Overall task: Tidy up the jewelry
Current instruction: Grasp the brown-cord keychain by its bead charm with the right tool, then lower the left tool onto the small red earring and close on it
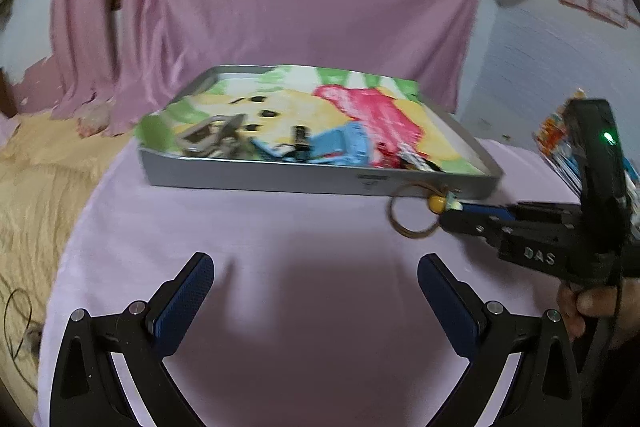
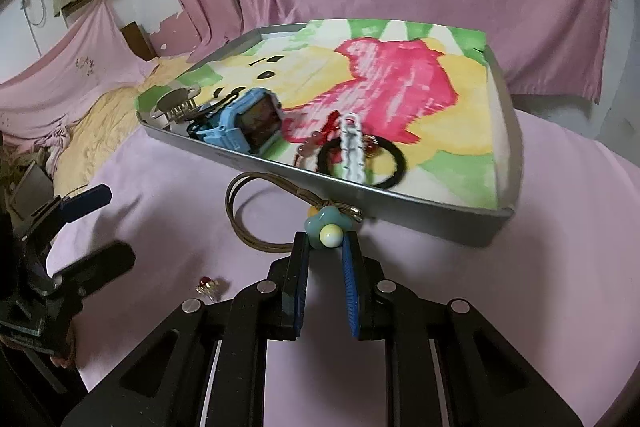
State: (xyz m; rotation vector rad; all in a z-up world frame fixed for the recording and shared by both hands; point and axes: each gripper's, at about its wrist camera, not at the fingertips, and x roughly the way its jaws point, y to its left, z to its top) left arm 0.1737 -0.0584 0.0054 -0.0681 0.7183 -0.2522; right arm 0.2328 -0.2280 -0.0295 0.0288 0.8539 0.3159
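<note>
A grey metal tray (image 1: pixel 260 179) lined with a bright cartoon cloth sits on the lilac table. In the right wrist view the tray (image 2: pixel 420 211) holds a blue watch (image 2: pixel 244 125), a silver clip (image 2: pixel 176 103), a white clip (image 2: pixel 352 147), a black hair tie (image 2: pixel 396 163) and a red beaded piece (image 2: pixel 324 131). My right gripper (image 2: pixel 326 241) is shut on the teal flower charm (image 2: pixel 328 223) of a brown cord loop (image 2: pixel 236 211), just in front of the tray's near wall. The loop (image 1: pixel 408 215) hangs from the right gripper (image 1: pixel 452 213). My left gripper (image 1: pixel 316 271) is open and holds nothing.
A small red and gold trinket (image 2: pixel 208 285) lies on the table left of my right gripper. The left gripper (image 2: pixel 100 227) shows at the far left. Pink curtains hang behind the tray; a bed with yellow bedding lies to the left. A hand (image 1: pixel 588 303) grips the right tool.
</note>
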